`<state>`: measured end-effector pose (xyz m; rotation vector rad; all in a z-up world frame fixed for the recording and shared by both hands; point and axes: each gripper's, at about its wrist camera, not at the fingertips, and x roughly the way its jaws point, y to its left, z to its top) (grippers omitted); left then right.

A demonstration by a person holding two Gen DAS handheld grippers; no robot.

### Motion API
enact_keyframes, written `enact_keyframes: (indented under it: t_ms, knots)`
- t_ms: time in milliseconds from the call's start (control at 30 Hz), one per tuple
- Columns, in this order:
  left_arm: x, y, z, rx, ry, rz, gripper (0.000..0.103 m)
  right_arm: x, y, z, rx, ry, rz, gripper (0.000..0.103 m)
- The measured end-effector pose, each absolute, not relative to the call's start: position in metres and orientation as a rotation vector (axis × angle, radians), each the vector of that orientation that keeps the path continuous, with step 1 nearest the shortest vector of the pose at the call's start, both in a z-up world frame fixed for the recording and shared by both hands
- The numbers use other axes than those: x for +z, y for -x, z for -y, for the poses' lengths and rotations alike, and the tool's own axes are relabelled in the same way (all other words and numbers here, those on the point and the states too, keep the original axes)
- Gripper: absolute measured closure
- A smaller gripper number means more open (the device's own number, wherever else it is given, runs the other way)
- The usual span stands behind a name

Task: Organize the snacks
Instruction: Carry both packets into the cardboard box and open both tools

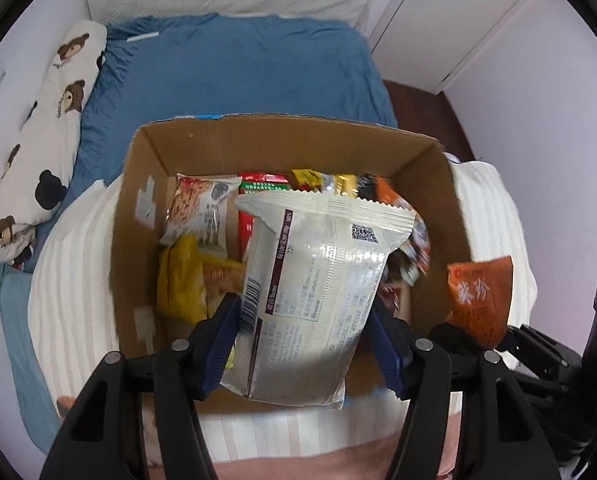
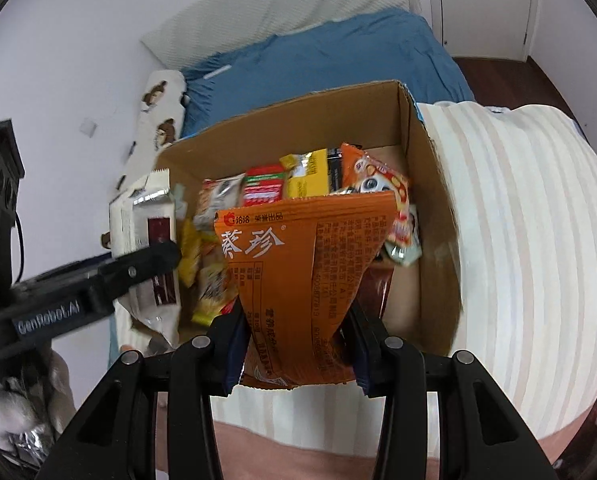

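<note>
An open cardboard box [image 1: 282, 140] [image 2: 430, 184] sits on the bed, holding several snack packets. My left gripper [image 1: 304, 320] is shut on a large white and silver snack bag [image 1: 318, 276], lifted above the box's near side. In the right wrist view this white bag [image 2: 146, 224] shows at the left with the left gripper [image 2: 154, 260] on it. My right gripper [image 2: 296, 328] is shut on an orange snack bag [image 2: 302, 256] with white characters, held over the box. The orange bag [image 1: 480, 296] also shows at the right in the left wrist view.
The box rests on a cream striped quilt [image 1: 74, 264] [image 2: 530, 240] over a blue sheet [image 1: 238, 68]. A bear-print pillow [image 1: 46, 128] lies along the left wall. A white door [image 1: 458, 20] stands at the back right. Dark floor [image 2: 498, 76] shows beyond the bed.
</note>
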<state>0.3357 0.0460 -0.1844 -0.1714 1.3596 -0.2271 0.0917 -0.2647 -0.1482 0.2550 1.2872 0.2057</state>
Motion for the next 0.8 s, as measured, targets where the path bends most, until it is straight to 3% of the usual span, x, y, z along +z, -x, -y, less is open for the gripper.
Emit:
enact_keyframes:
  t_ms: [200, 233, 267, 333, 367, 567, 800]
  knots:
    - [-0.234, -0.377, -0.036, -0.237, 0.185, -1.503, 0.042, -0.195, -0.139, 0.252, 0.201, -0.211, -1.413, 0.055]
    - [-0.244, -0.381, -0.036, -0.241, 0.189, -1.540, 0.042, -0.202, -0.143, 0.249, 0.204, -0.201, -1.438, 0.050]
    - [-0.252, -0.385, -0.037, -0.242, 0.198, -1.559, 0.041, -0.210, -0.148, 0.245, 0.213, -0.177, -1.462, 0.032]
    - [-0.258, -0.387, -0.040, -0.227, 0.206, -1.564, 0.028, -0.219, -0.149, 0.242, 0.196, -0.155, -1.474, 0.005]
    - [-0.259, -0.388, -0.043, -0.214, 0.205, -1.558, 0.018, -0.220, -0.149, 0.242, 0.196, -0.160, -1.471, 0.005]
    - [-0.257, -0.384, -0.055, -0.175, 0.189, -1.533, 0.008, -0.222, -0.147, 0.249, 0.161, -0.162, -1.468, 0.005]
    - [-0.240, -0.358, -0.065, -0.167, 0.190, -1.466, 0.008, -0.214, -0.142, 0.257, 0.104, -0.134, -1.443, 0.005]
